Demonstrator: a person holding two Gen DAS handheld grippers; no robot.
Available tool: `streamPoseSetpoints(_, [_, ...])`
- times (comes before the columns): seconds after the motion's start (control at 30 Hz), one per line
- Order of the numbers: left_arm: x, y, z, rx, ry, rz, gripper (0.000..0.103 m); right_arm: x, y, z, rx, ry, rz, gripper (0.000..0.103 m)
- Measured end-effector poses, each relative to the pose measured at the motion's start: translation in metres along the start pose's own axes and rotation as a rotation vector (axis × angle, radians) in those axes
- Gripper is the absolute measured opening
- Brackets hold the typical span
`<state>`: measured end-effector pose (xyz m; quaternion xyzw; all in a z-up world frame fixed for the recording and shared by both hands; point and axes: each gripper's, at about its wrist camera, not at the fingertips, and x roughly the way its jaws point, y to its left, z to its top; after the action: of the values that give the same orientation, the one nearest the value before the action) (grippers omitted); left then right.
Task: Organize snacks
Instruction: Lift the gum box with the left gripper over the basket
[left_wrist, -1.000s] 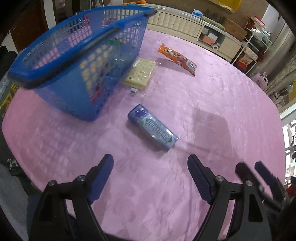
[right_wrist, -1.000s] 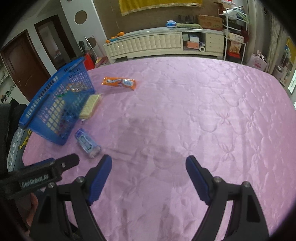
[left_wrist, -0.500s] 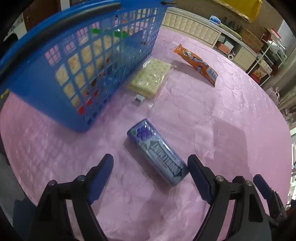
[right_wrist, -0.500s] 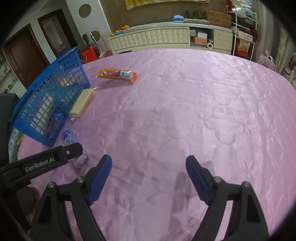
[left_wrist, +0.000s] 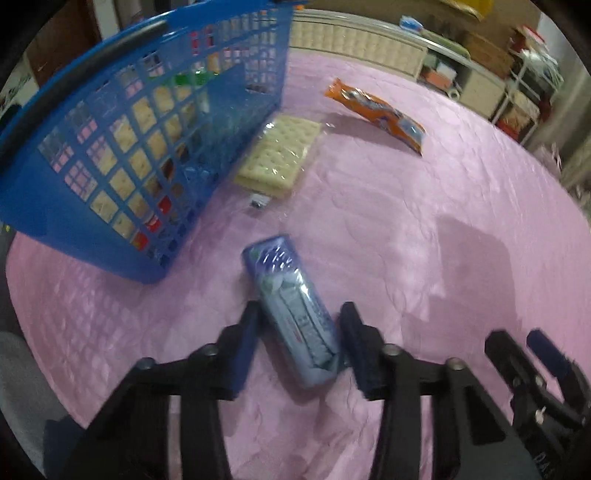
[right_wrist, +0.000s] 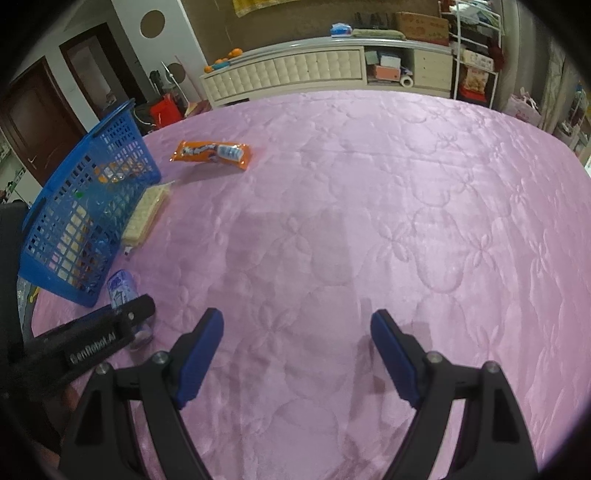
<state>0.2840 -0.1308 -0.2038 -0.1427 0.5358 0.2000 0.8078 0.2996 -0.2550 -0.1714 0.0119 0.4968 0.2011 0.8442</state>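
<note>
Between closing left gripper (left_wrist: 299, 325) pads: gum pack (left_wrist: 291, 310), flat on cloth, not yet pinched.

Whole surface is covered in a shiny pink quilted cloth (right_wrist: 369, 206) with stitched flower shapes; behind it there's a long cream tufted cabinet (right_wrist: 295, 74) with a few oranges (right_wrist: 229, 57) sitting on its left end, and a cardboard box (right_wrist: 421, 24) up top on the right. Dark wooden door (right_wrist: 29, 122) off to the left; white wire rack (right_wrist: 476, 55) stuffed with stuff on the right.
</note>
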Motion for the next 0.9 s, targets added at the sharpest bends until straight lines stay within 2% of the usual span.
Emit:
streamPoseSetpoints(0.17, [-0.006, -0.003, -0.010, 0.058, 0.018, -0.048, 0.030, -0.004, 0.005, -0.003, 0.007, 0.016, 0.006, 0.085])
streamPoseSetpoints(0.43, [-0.022, 0.000, -0.032, 0.129, 0.035, -0.115, 0.029, -0.024, 0.009, -0.011, 0.041, 0.026, -0.014, 0.085])
streamPoseSetpoints(0.53, [-0.046, 0.001, -0.041, 0.164, -0.023, -0.115, 0.029, -0.039, 0.015, -0.012, 0.034, 0.019, -0.033, 0.085])
streamPoseSetpoints(0.67, [-0.079, 0.008, -0.049, 0.192, -0.072, -0.172, 0.029, -0.062, 0.024, -0.012, 0.046, 0.007, -0.050, 0.085])
streamPoseSetpoints(0.9, [-0.130, 0.033, -0.035, 0.183, -0.152, -0.250, 0.029, -0.105, 0.053, -0.003, 0.032, -0.044, -0.069, 0.085])
